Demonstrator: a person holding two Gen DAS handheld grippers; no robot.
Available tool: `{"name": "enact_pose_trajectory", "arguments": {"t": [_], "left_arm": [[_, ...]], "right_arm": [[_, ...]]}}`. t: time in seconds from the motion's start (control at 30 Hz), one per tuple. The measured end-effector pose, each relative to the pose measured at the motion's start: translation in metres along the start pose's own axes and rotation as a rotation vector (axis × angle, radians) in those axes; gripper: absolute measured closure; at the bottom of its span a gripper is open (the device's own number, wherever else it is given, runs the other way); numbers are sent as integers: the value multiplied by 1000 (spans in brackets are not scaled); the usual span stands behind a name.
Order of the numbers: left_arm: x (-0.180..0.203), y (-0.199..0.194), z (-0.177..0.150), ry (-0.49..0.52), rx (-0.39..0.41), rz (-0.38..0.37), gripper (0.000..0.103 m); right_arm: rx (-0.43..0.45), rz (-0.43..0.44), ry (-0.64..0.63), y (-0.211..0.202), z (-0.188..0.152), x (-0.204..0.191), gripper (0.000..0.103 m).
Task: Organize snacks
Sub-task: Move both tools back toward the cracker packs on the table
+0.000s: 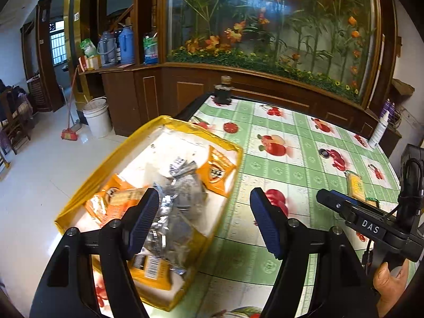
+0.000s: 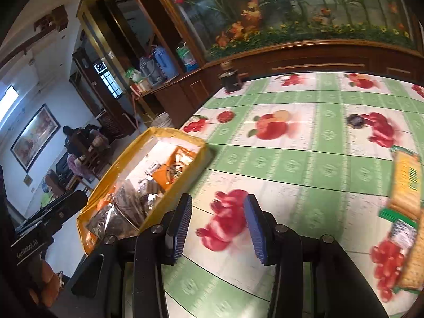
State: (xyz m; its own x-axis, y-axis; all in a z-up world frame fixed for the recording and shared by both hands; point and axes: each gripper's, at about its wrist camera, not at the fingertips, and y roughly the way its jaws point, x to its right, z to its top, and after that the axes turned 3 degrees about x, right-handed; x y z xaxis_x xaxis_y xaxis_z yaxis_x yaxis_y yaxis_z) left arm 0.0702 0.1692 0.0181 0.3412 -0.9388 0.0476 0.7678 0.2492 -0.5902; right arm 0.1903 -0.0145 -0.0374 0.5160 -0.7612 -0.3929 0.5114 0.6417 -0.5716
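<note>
Snacks (image 1: 172,201) fill the yellow box (image 1: 185,129); cracker packs (image 2: 405,182) lie apart; both tongs gape empty, left (image 1: 205,220) wider than right (image 2: 217,228).

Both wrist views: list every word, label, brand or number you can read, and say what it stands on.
"DAS": white letters on the right tongs' black body, left wrist view.
"GenRobot.AI": side of the left tongs' black body, right wrist view, small and only roughly readable.
Orange snack packets in the yellow tray: print blurred, unreadable.
Barcode label on one packet: digits too small.
Cracker packs on the tablecloth: print blurred.
</note>
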Motion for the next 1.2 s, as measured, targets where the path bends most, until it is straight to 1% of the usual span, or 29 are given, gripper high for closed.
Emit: {"name": "enact_pose_trajectory", "arguments": {"t": [0.3,0.37,0.53,0.77,0.87,0.97,1.1,1.2], "left_arm": [[47,2,-8,53,-19,-48,32],[56,5,-9,63,-35,-59,32],[82,14,-15,104,-76,-92,32],[137,27,-28,174,-152,-184,32],[165,30,-34,199,-186,-232,32],[193,33,-39,213,-229,-300,32],[236,40,-46,252,-283,-369,32],[265,48,-51,280,-314,-397,32]], "right_arm": [[33,-106,71,-54,-18,61,59],[41,-134,84,-67,-21,73,58],[66,-215,93,-99,-33,102,52],[82,-317,112,-132,-43,136,52],[85,-384,83,-143,-47,143,41],[73,-436,66,-148,-50,151,41],[68,-457,86,-154,-55,166,41],[69,-472,106,-161,-59,177,41]]}}
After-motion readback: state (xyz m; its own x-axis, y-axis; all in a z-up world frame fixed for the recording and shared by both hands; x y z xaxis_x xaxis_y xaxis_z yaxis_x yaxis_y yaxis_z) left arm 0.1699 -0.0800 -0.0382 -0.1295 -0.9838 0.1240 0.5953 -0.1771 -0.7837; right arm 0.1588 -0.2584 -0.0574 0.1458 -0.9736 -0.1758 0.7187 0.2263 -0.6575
